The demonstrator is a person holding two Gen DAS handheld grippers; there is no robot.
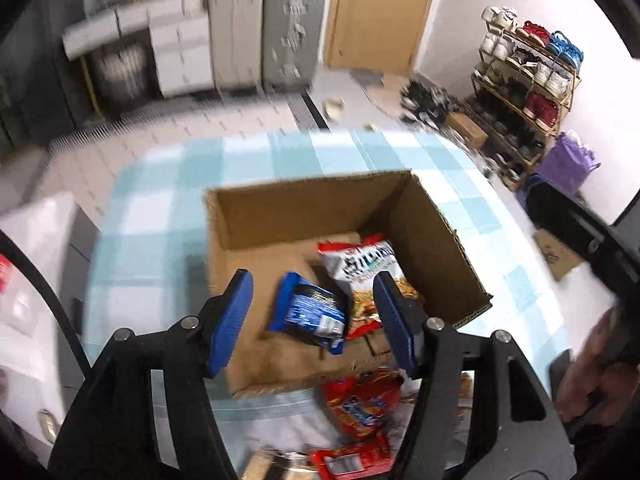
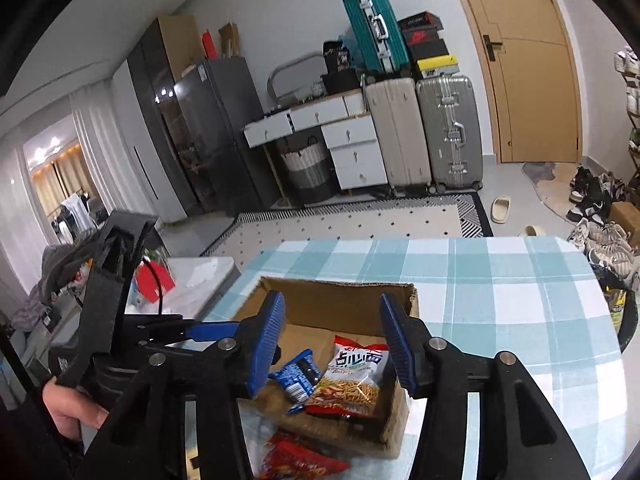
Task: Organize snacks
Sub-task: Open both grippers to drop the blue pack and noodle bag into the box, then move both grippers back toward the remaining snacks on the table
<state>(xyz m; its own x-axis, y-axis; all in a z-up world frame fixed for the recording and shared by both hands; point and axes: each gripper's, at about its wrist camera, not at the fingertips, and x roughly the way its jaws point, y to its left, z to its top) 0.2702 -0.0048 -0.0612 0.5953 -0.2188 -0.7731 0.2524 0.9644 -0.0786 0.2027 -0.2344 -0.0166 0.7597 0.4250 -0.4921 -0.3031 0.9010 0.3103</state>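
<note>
An open cardboard box (image 1: 280, 216) (image 2: 332, 300) stands on the blue-and-white checked tablecloth (image 1: 160, 208) (image 2: 500, 280). In it lie a blue snack packet (image 1: 308, 312) (image 2: 298, 376) and a white-and-red noodle snack bag (image 1: 360, 272) (image 2: 354, 380). My left gripper (image 1: 314, 316) hangs open over the box, its blue pads clear of both packets. The right gripper (image 2: 332, 344) is open above the box too and holds nothing. Red snack bags (image 1: 360, 408) (image 2: 296, 460) lie on the cloth in front of the box.
Each view shows the other gripper with a hand on it beside the box: the right one (image 1: 580, 236), the left one (image 2: 116, 280). Beyond the table are a patterned rug (image 2: 360, 224), suitcases (image 2: 448, 136), white drawers (image 2: 352, 152), a door (image 2: 532, 60) and a shoe rack (image 1: 520, 92).
</note>
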